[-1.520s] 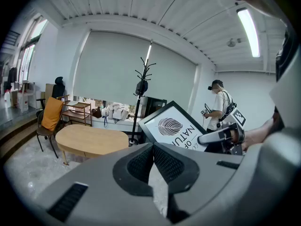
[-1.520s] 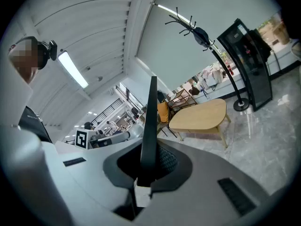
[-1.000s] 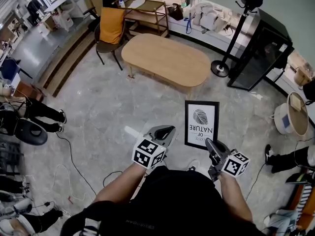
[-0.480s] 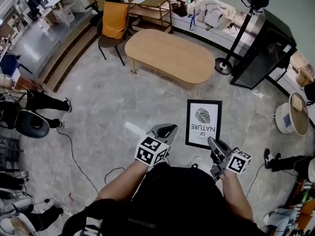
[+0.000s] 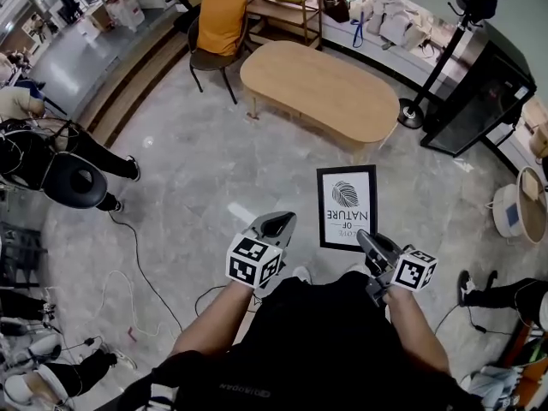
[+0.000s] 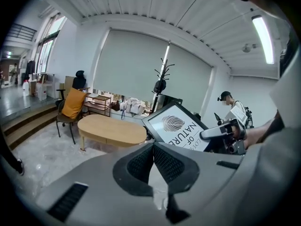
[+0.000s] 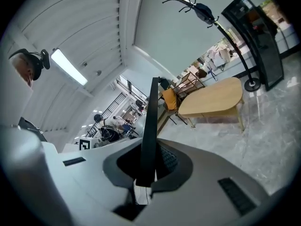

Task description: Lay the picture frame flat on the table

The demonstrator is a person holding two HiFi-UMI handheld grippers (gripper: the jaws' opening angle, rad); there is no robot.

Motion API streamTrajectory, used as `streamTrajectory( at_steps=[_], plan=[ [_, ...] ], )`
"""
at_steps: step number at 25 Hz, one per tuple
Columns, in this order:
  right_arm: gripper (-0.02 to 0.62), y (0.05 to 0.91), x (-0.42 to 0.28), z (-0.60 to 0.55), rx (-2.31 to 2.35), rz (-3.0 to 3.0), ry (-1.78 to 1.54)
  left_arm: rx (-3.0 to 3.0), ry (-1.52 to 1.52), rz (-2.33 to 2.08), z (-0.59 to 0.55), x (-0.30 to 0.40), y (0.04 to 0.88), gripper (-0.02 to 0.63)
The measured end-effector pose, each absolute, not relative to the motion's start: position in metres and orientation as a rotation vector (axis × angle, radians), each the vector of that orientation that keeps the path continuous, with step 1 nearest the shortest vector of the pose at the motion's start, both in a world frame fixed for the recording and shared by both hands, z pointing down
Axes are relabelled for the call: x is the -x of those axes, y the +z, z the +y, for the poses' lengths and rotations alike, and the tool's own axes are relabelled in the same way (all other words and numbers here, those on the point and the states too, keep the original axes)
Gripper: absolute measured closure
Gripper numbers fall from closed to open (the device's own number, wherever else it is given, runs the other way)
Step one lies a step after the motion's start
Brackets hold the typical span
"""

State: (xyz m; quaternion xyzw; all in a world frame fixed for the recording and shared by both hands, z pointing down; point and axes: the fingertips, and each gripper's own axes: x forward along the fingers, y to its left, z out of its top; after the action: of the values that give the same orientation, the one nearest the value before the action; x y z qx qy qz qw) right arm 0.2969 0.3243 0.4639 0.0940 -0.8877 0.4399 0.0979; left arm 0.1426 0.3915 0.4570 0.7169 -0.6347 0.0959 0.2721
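My right tongs (image 5: pixel 366 241) sit at the lower right of the head view. They are pinched tight on the picture frame (image 5: pixel 347 206) — they hold it by its bottom right corner. In the right gripper view, the frame's black edge stands straight up between the two jaws. The frame is up in the air over the grey floor (image 5: pixel 197 169), just right of the middle of the head view. Its white sheet with a dark print and upside-down words faces me. My left tongs (image 5: pixel 278 223) are just left of the frame, not touching it — their jaws are closed together on nothing. The wooden table (image 5: pixel 321 88) is higher up in the picture, well apart from the frame.
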Motion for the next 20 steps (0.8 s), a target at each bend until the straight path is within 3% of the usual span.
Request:
streamTrajectory(
  at_steps=[14, 20],
  plan=[
    [0.575, 0.487, -0.186, 0.283, -0.100, -2.558, 1.295, -1.773, 0.237, -1.814, 0.391, -0.064, 0.467, 0.601],
    [0.575, 0.480, -0.112, 0.223, -0.023, -2.612, 1.321, -1.717, 0.301, -1.851, 0.339, 0.000, 0.470, 0.601]
  ],
)
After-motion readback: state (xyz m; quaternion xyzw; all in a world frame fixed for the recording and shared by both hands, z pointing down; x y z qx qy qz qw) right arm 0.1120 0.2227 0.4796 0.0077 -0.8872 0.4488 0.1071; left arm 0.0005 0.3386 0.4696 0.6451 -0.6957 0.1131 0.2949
